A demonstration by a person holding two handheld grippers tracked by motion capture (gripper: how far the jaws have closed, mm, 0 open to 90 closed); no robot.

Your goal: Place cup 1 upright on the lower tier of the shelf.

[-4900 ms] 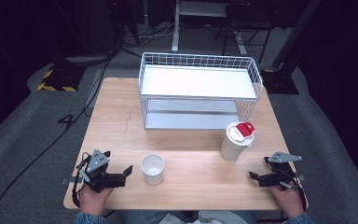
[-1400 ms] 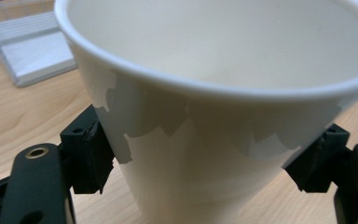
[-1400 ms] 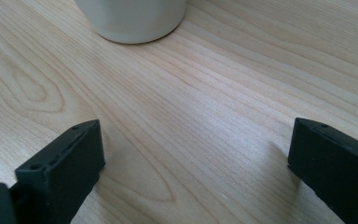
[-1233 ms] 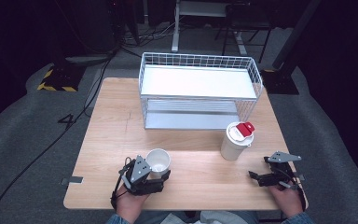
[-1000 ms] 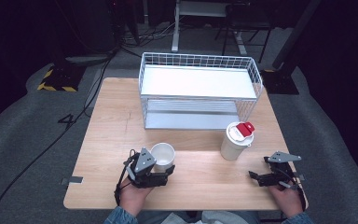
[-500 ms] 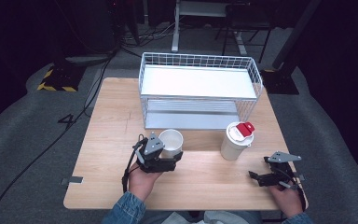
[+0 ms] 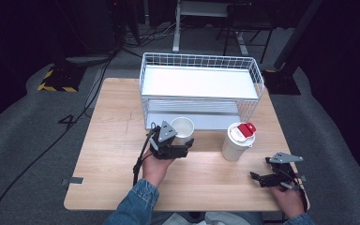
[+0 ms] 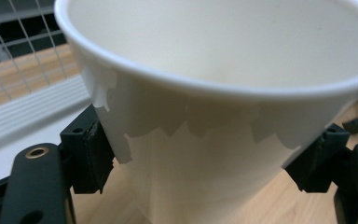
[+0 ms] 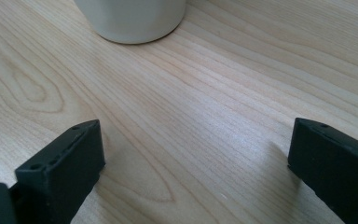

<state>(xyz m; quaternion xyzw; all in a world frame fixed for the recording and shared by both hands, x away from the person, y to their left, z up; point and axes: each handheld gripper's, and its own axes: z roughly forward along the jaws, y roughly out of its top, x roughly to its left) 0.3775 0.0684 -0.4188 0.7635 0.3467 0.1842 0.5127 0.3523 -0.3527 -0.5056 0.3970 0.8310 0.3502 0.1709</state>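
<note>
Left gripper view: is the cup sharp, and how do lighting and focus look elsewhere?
Left gripper view: white cup close and soft, rim edges jagged. Right gripper view: wood grain crisp, fingers slightly blurred, soft shadows beside them. High view: table evenly lit, surroundings dark.

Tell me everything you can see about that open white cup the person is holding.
The open white cup is a plain, lidless paper-looking cup with a rolled rim, wider at the top and seemingly empty. It stands upright, clamped on both sides by the black pads of the left tool, just in front of the white wire basket and left of the lidded cup.
</note>
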